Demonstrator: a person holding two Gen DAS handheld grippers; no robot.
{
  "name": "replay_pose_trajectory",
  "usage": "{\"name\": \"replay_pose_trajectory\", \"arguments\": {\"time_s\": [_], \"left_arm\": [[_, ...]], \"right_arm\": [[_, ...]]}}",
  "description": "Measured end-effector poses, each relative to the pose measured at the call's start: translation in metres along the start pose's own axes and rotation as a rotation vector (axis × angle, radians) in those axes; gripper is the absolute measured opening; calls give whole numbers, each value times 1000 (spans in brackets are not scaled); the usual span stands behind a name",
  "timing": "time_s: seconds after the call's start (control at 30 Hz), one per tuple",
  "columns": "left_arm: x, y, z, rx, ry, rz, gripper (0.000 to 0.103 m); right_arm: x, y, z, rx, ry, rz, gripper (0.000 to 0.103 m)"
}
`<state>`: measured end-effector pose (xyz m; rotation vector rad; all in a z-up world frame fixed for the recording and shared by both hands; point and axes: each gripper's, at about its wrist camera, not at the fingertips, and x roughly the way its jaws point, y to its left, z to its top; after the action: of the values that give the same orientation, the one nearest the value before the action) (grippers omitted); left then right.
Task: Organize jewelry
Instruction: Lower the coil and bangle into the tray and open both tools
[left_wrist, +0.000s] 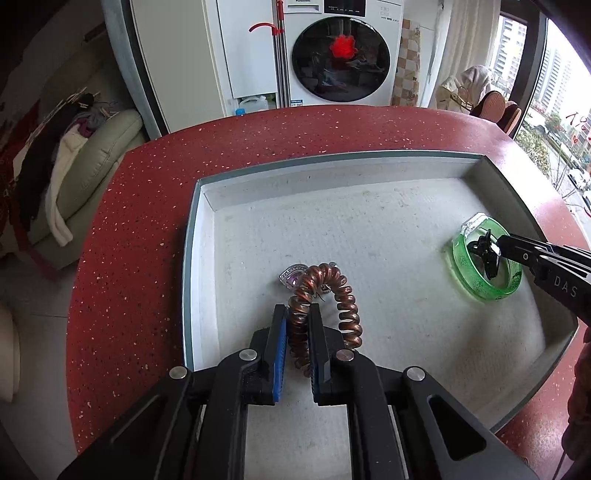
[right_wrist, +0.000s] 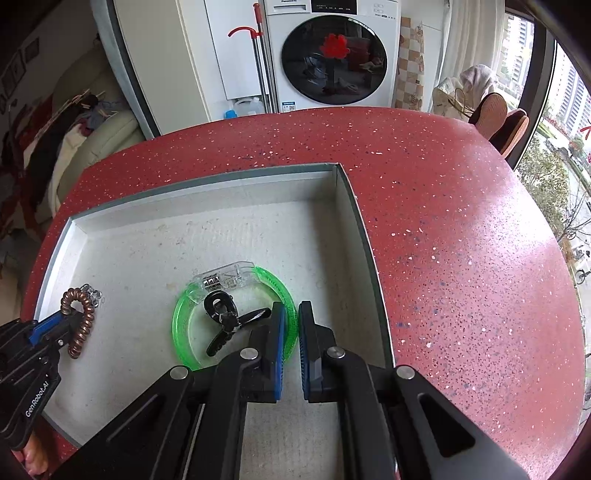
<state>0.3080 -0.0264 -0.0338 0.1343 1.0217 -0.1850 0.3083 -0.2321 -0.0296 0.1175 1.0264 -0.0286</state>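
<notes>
A shallow white tray (left_wrist: 207, 192) lies on the red table. My left gripper (left_wrist: 298, 314) is shut on a copper spiral hair tie (left_wrist: 343, 295), which loops up over a small silver purple-stone pendant (left_wrist: 291, 276). In the right wrist view the hair tie (right_wrist: 79, 317) sits at the tray's left. My right gripper (right_wrist: 291, 314) is shut on the rim of a green translucent bangle (right_wrist: 184, 317) with a clear clasp, lying flat in the tray (right_wrist: 347, 206). A black hair clip (right_wrist: 225, 317) lies inside the bangle. The bangle (left_wrist: 476, 280) shows at the right in the left wrist view.
The red speckled table (right_wrist: 461, 240) extends right and behind the tray. A washing machine (left_wrist: 340, 55), a mop and a sofa with clothes (left_wrist: 92, 155) stand beyond the table. A window is at the right.
</notes>
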Motion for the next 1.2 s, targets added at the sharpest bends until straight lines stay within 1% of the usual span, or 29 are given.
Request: {"name": "replay_pose_trajectory", "arguments": {"time_s": [0.2,0.23,0.27,0.3,0.33,0.37,0.5,0.57,0.73,0.9,0.97,1.03,1.2], "left_arm": [[-1,0,-2,18,-26,14,30],[-1,1,-2,17,-29,14,30],[-1,0,-2,16,-31,15,30],[-1,0,-2,17,-33,17,30],[-1,-2,-2,20,-35,22,30],[-2,-6,-4,24,-37,31,30],[-5,-10,-6,43,-41,67,30],[-10,-11,-7,47,-57,79,30],[-20,-13,-5,57,-104,90,30],[-22,-11,-3,45,-107,86,30],[-24,-10,-3,36,-112,83,30],[-28,-11,-3,27,-123,79,30],[-42,-5,-4,4,-163,66,30]], "right_arm": [[0,3,0,-10,4,4,10],[-1,3,0,-7,3,13,15],[-1,3,0,-4,6,21,31],[-2,3,0,0,5,26,42],[-5,2,-1,4,-2,31,58],[-8,2,-2,9,-13,40,61],[-26,-1,-7,36,-49,96,63],[-35,-1,-10,40,-72,109,67],[-53,4,-17,50,-111,148,68],[-64,6,-22,57,-127,170,68],[-68,7,-24,58,-131,178,70],[-72,7,-26,57,-138,184,74],[-78,9,-33,57,-141,193,74]]}}
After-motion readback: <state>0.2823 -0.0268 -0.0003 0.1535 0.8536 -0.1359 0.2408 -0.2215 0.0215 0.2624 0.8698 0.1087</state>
